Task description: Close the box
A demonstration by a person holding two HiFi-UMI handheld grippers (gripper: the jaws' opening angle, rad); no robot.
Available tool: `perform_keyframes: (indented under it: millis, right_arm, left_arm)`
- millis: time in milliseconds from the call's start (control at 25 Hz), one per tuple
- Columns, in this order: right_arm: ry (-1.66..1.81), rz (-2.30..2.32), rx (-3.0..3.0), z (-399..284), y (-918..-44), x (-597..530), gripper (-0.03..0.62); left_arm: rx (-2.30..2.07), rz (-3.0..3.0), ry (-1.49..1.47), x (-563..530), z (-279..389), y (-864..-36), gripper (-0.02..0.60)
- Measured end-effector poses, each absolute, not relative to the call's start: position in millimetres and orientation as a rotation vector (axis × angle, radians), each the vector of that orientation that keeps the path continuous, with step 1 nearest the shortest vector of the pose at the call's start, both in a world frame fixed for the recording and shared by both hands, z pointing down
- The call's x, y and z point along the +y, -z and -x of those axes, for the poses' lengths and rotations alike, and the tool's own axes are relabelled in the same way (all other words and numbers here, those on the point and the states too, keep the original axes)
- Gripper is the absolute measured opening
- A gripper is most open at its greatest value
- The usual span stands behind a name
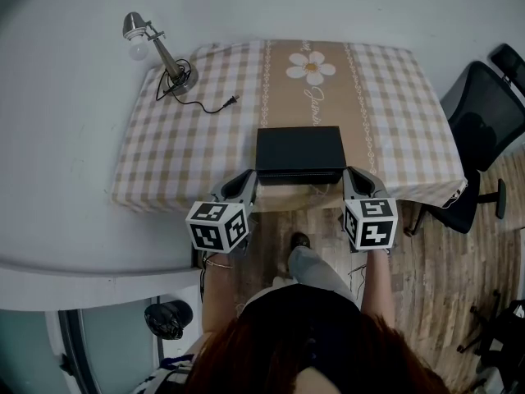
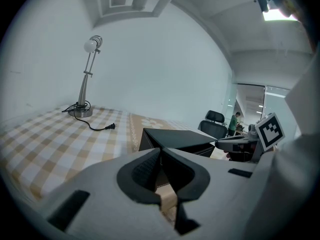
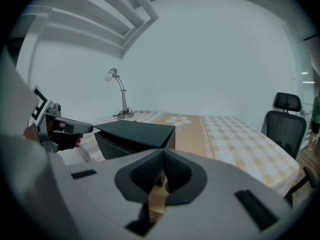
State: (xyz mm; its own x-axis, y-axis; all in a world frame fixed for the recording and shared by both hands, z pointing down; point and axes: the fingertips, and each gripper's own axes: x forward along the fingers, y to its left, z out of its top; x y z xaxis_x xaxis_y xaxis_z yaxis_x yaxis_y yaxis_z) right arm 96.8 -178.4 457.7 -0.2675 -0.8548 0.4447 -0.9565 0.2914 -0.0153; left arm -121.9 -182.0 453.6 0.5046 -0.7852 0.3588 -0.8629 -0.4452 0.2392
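A flat black box (image 1: 299, 154) lies on the checked tablecloth (image 1: 180, 150) near the table's front edge, its lid lying down over the base, perhaps slightly ajar at the front. My left gripper (image 1: 248, 176) is at the box's front left corner, jaws shut and empty. My right gripper (image 1: 351, 173) is at the front right corner, also shut and empty. In the left gripper view the box (image 2: 175, 136) is just beyond the closed jaws (image 2: 160, 150). In the right gripper view the box (image 3: 137, 131) sits ahead and left of the closed jaws (image 3: 163, 152).
A desk lamp (image 1: 156, 48) with its loose cord and plug (image 1: 221, 105) stands at the table's back left. A black office chair (image 1: 484, 130) is at the table's right. A daisy print (image 1: 312, 66) marks the cloth behind the box.
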Motion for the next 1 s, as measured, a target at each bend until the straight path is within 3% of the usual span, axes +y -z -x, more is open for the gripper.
perform_keyframes:
  millis: [1000]
  right_arm:
    - [-0.415, -1.643, -2.252, -90, -450, -155, 0.018]
  left_arm:
    - [-1.344, -2.422, -0.285, -157, 112, -441, 0.029]
